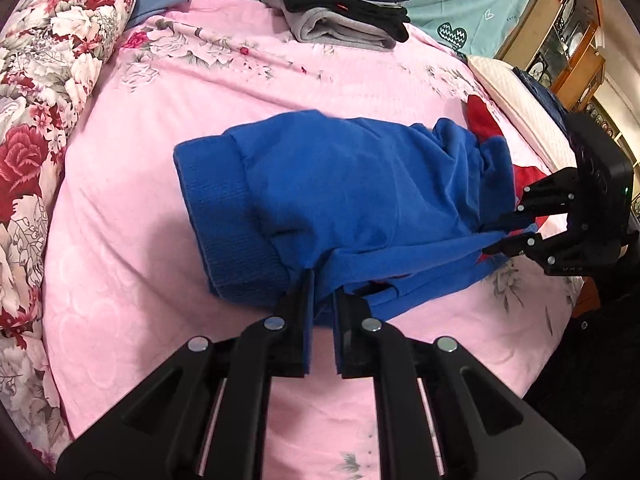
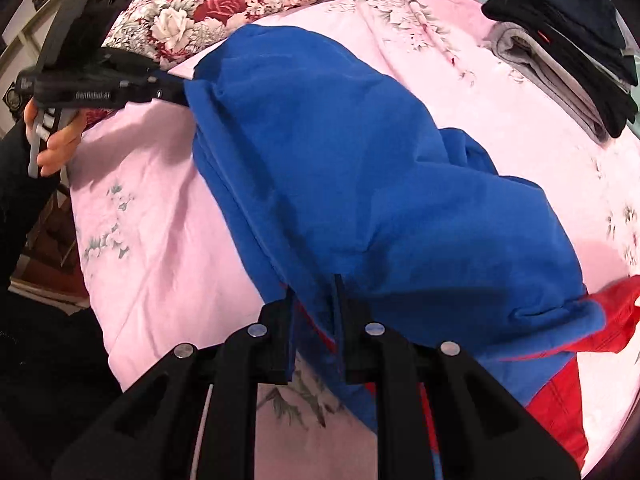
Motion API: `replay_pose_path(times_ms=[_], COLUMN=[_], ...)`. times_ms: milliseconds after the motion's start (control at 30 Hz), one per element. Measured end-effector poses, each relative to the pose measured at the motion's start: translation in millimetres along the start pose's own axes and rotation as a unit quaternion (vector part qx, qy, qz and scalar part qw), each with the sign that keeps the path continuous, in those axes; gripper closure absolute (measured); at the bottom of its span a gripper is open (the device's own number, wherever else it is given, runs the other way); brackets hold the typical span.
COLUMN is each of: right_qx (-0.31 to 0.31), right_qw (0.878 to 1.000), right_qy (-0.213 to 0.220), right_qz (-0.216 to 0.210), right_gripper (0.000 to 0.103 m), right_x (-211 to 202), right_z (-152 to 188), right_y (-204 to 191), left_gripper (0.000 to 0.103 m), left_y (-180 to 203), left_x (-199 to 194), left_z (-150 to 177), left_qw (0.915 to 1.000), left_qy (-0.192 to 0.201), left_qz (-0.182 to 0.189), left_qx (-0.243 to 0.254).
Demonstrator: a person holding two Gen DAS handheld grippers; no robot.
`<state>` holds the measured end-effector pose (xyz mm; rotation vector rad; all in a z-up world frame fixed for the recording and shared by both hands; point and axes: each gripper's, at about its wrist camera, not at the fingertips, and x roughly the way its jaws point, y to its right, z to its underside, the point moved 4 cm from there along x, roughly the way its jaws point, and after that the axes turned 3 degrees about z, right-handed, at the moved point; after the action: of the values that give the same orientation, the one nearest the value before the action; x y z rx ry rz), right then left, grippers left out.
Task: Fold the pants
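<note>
The blue pants point(image 1: 352, 200) lay bunched across the middle of the bed point(image 1: 132, 216), over its pink flowered cover, with a thick ribbed band at the end toward the floral quilt point(image 1: 44, 92). Both tools gripped the near edge of the cloth. The left tool point(image 1: 322, 300) had its jaws pinched on a fold of blue fabric beside the ribbed band. The right tool point(image 2: 314, 300) was likewise clamped on the pants' edge at the other end, where the fabric was drawn taut between the two grips and lifted slightly off the cover. In the right wrist view the person's hand point(image 2: 56, 140) held the left tool's handle at the far side of the pants. Red fabric point(image 2: 568, 392) showed under the blue cloth near the right tool; whether it was part of the pants could not be told. A stack of folded dark and grey clothes point(image 1: 344, 12) sat at the far side of the bed, well apart from the pants
</note>
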<state>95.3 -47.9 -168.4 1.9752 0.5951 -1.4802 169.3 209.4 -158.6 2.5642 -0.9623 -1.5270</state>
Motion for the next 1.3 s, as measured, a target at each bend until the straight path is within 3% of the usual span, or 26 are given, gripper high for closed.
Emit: replay_pose_path(times_ms=[167, 267, 300, 333, 367, 400, 500, 567, 633, 667, 700, 767, 833, 900, 1033, 1133, 1200, 1300], right_qx=[0.005, 0.005, 0.003, 0.001, -0.001, -0.002, 0.011, 0.032, 0.046, 0.04, 0.037, 0.041, 0.054, 0.066, 0.095, 0.106, 0.131, 0.19], right_qw=[1.0, 1.0, 1.0, 1.0, 1.0, 1.0, 0.999, 0.998, 0.996, 0.997, 0.998, 0.998, 0.997, 0.996, 0.993, 0.992, 0.99, 0.982], right_qy=[-0.005, -0.024, -0.028, -0.028, -0.029, -0.03, -0.02, 0.01, 0.04, 0.046, 0.04, 0.013, -0.018, -0.028, -0.032, -0.031, -0.016, -0.007], right_qz=[-0.001, -0.004, -0.005, -0.005, -0.002, -0.003, -0.027, -0.06, -0.066, -0.053, -0.044, -0.046, -0.046, -0.046, -0.059, -0.061, -0.054, 0.002], right_gripper=[0.087, 0.085, 0.081, 0.078, 0.074, 0.068, 0.055, 0.055, 0.058, 0.072, 0.087, 0.088, 0.088, 0.088, 0.086, 0.078, 0.05, 0.034], right_x=[8.3, 17.2, 18.8, 19.4, 17.8, 14.4, -6.3, -23.4, -31.7, -27.6, -20.2, 0.8, 20.2, 29.5, 23.9, 5.3, -22.8, -63.9], right_z=[-1.2, 1.9, 2.5, 2.1, 2.8, 2.6, -0.5, -7.8, -17.3, -21.8, -23.4, -22.4, -17.4, -12.0, -14.9, -17.1, -19.1, -21.0], right_y=[-0.4, -1.3, -2.3, -3.7, -4.3, -4.9, -6.8, -6.0, -3.7, -5.2, -7.8, -11.8, -12.7, -13.3, -4.6, 7.5, 32.4, 99.4], left_gripper=[0.092, 0.082, 0.066, 0.058, 0.035, 0.019, 0.018, 0.018, 0.018, 0.019, 0.019, 0.025, 0.048, 0.101, 0.102, 0.102, 0.1, 0.1], left_y=[-1.6, -1.2, -1.3, -0.4, 1.0, 4.4, 15.5, 24.9, 35.9, 39.3, 44.2, 49.6, 52.3, 49.5, 36.2, 31.4, 26.4, 27.7], left_x=[4.0, -1.7, -5.6, -10.5, -16.7, -26.2, -53.7, -69.0, -74.3, -72.2, -66.0, -48.9, -23.1, 9.4, 55.3, 55.4, 55.6, 55.7], left_z=[2.3, 5.3, 6.8, 8.5, 10.3, 13.6, 16.5, 8.9, -6.8, -11.3, -16.5, -21.7, -19.5, -11.5, 4.3, 10.4, 11.9, 12.0], left_qw=[0.9999, 0.9995, 0.999, 0.9984, 0.9978, 0.9975, 0.996, 0.9935, 0.9907, 0.9901, 0.9893, 0.9884, 0.9874, 0.9855, 0.9782, 0.9737, 0.9704, 0.9717], left_qy=[-0.012, -0.004, 0.0, 0.004, 0.012, 0.025, 0.066, 0.1, 0.125, 0.126, 0.125, 0.109, 0.082, 0.038, -0.02, -0.005, 0.0, 0.006], left_qz=[0.011, 0.032, 0.042, 0.055, 0.063, 0.064, 0.057, 0.047, 0.015, 0.005, -0.009, -0.023, -0.016, -0.007, -0.046, -0.032, -0.02, -0.022], left_qx=[0.0, -0.006, -0.012, -0.016, -0.018, -0.018, -0.018, -0.027, -0.051, -0.06, -0.075, -0.103, -0.134, -0.165, -0.202, -0.226, -0.241, -0.235])
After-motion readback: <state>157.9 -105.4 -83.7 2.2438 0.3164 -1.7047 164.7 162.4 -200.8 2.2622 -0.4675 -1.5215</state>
